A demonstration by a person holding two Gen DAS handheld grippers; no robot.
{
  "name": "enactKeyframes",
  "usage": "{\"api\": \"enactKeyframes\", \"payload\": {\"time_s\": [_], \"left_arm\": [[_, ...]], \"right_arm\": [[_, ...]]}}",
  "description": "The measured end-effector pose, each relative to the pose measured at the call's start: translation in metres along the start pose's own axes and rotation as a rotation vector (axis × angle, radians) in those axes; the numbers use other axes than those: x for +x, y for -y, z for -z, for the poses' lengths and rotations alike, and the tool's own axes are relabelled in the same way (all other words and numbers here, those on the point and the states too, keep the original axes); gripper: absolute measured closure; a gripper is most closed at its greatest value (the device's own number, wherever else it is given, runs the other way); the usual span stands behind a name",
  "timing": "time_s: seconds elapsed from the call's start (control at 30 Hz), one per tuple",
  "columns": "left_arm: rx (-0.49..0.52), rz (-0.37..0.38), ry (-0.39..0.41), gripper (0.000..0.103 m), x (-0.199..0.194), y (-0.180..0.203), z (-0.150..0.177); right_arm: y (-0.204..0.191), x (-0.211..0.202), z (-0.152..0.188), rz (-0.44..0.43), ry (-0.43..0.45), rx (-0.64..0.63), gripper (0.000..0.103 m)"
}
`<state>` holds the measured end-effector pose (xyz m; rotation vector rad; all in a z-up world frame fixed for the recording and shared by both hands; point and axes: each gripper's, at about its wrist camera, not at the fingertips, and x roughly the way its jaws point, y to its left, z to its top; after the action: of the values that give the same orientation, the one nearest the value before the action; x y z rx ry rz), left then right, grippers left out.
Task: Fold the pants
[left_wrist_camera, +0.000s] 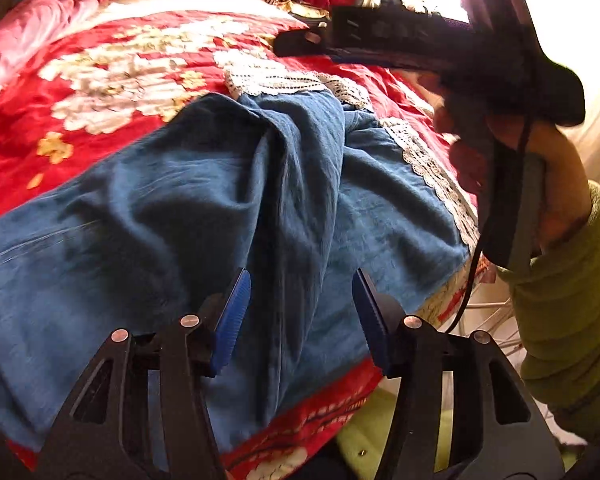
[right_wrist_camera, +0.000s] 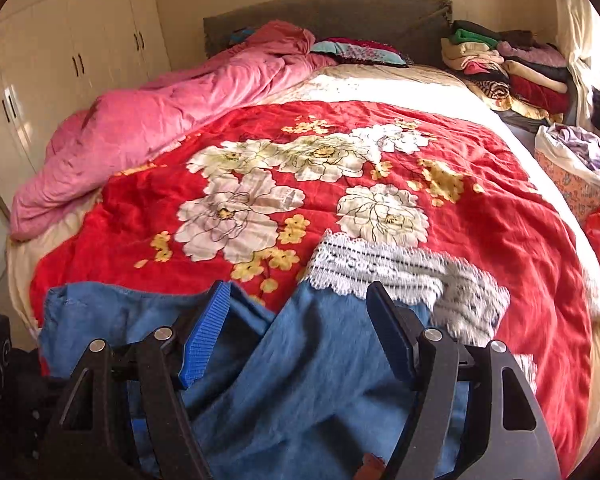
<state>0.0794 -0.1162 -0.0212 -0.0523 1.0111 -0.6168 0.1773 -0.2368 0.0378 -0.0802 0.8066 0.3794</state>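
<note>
Blue pants [left_wrist_camera: 204, 208] with white lace hems [left_wrist_camera: 276, 78] lie rumpled on a red flowered blanket [left_wrist_camera: 112, 76]. My left gripper [left_wrist_camera: 302, 304] is open and empty just above the pants, near the bed's front edge. The right gripper's black body [left_wrist_camera: 380, 36] shows in the left wrist view, held in a hand with a green sleeve, to the right above the lace hems. In the right wrist view the right gripper [right_wrist_camera: 298, 320] is open and empty over the pants [right_wrist_camera: 300, 392], with the lace hems [right_wrist_camera: 380, 266] just beyond its fingertips.
A pink quilt [right_wrist_camera: 160, 120] lies bunched at the far left of the bed. Stacks of folded clothes [right_wrist_camera: 512, 68] sit at the far right corner. A lined basket [right_wrist_camera: 576, 168] stands beside the bed on the right. White wardrobes [right_wrist_camera: 60, 60] line the left wall.
</note>
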Motion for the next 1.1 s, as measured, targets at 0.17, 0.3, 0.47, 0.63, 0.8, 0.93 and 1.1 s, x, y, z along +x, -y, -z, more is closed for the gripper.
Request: {"api": "enactKeyframes", "payload": {"time_s": [0.17,0.3,0.47,0.63,0.8,0.93,1.1], "left_arm": [[-0.072,0.054,-0.019,0.059,0.021,-0.011,-0.008],[-0.043,0.04,-0.016,0.088,0.027,-0.007,-0.005],[-0.035,0.049,-0.002,0.089,0.027,-0.007,-0.001],[-0.043,0.07,0.002,0.089,0.024,-0.012,0.0],[-0.045,0.082,0.006,0.089,0.021,-0.014,-0.001],[-0.037,0.075,0.017,0.089,0.018,-0.019,-0.004],[-0.02,0.048,0.039,0.085,0.013,-0.014,-0.004]], "right_arm": [[0.004,0.05,-0.018,0.046,-0.1,-0.037,0.033],[0.005,0.08,-0.027,0.074,-0.138,-0.061,0.033],[0.013,0.116,-0.036,0.104,-0.193,-0.037,0.033],[0.025,0.139,-0.033,0.132,-0.245,-0.004,0.054],[0.033,0.115,-0.032,0.092,-0.186,0.03,0.092],[0.045,0.067,-0.032,0.095,-0.094,0.071,0.093],[0.075,-0.006,-0.017,0.107,0.021,0.165,0.093]]}}
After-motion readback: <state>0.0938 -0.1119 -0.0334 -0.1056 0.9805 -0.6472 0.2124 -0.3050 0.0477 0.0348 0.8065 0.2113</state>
